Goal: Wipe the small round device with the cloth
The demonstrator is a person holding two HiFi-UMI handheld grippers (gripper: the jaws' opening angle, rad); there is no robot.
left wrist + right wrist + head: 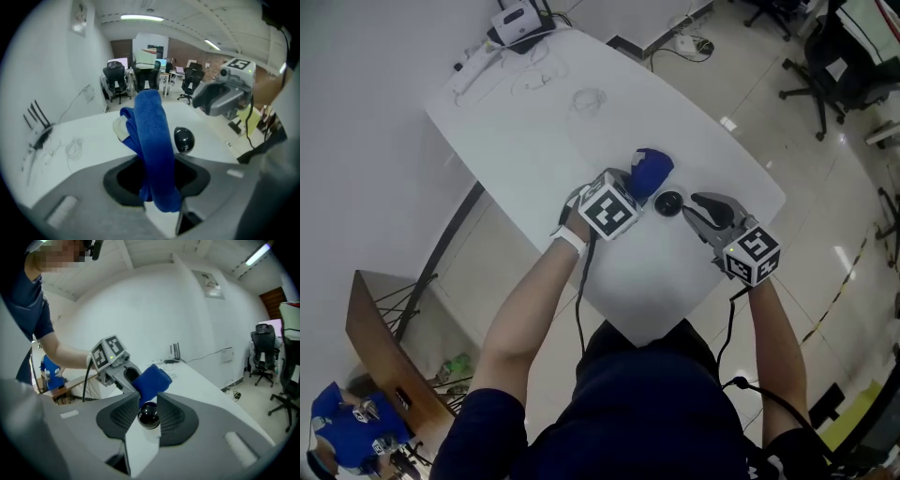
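Device (667, 202), black and round, sits pinched between the narrowed jaws of the right gripper (686, 208), probably so it cannot roll under a rub. I cannot tell whether it rests on the table (581, 141) or hangs just off it. Just beside it, the left gripper (157, 182) is clamped on a folded blue cloth (152, 140). The cloth's free end juts past the jaws toward the device, and no contact shows. The table's near edge lies close behind both hands, so short strokes look wise. Beyond them there is open room up to the cables (525, 80) at the far end.
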